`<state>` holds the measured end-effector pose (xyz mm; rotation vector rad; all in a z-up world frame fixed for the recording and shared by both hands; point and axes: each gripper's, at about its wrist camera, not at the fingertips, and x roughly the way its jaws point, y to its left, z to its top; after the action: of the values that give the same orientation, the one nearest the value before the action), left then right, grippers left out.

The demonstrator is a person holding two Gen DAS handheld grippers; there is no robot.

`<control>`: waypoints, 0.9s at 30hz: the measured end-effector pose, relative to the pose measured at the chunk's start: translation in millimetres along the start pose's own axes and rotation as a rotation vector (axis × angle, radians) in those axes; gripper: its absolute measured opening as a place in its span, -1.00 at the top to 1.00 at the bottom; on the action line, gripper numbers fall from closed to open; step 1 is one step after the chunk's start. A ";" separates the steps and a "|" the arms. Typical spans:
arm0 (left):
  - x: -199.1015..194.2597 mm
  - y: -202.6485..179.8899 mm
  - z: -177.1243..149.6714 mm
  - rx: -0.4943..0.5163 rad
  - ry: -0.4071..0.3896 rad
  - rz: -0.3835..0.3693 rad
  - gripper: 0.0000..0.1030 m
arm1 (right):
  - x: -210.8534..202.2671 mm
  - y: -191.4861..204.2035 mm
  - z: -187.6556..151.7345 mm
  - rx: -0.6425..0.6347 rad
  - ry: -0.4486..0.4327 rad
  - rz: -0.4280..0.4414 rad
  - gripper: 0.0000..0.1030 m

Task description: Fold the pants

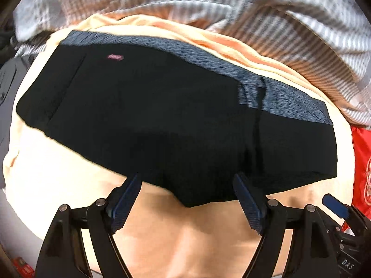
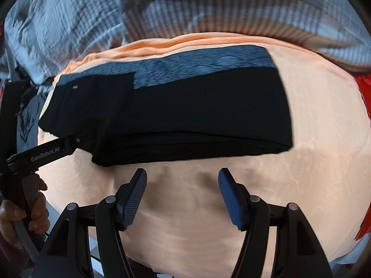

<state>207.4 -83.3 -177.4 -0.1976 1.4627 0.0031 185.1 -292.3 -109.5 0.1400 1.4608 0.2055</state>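
The black pants (image 1: 162,115) with a grey heathered waistband (image 1: 278,92) lie folded into a compact stack on a peach cloth (image 1: 58,173). My left gripper (image 1: 187,180) is open, its fingertips at the stack's near edge, holding nothing. In the right wrist view the folded pants (image 2: 185,115) lie ahead, waistband (image 2: 197,67) at the far side. My right gripper (image 2: 183,173) is open and empty, just short of the near edge. The left gripper's arm (image 2: 46,154) reaches in from the left and touches the stack's left corner.
A grey-and-white striped blanket (image 1: 255,11) is bunched behind the peach cloth (image 2: 324,127). A red fabric (image 1: 361,162) lies at the right edge. A hand (image 2: 20,210) holds the left gripper's handle at lower left.
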 end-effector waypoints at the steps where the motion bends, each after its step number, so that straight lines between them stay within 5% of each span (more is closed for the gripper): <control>1: 0.0 6.6 -0.7 -0.012 0.001 -0.002 -0.60 | 1.7 4.2 1.9 -0.007 0.004 -0.001 -0.32; 10: -10.4 74.3 -2.9 -0.142 -0.045 0.016 -0.60 | 23.0 36.5 33.4 -0.088 -0.012 -0.065 -0.37; 15: -6.1 118.8 -5.5 -0.238 -0.032 0.020 -0.60 | 56.5 45.4 41.7 -0.112 0.068 -0.133 -0.51; 23: -14.5 191.9 3.0 -0.464 -0.159 -0.177 -0.60 | 54.5 70.3 22.9 -0.210 0.079 -0.122 -0.52; 27: -10.8 211.9 11.7 -0.498 -0.191 -0.257 -0.60 | 63.4 65.9 24.9 -0.181 0.097 -0.121 -0.52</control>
<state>191.8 128.0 -193.4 -0.7699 1.2162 0.1743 212.4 -213.2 -153.9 -0.1061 1.5338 0.2471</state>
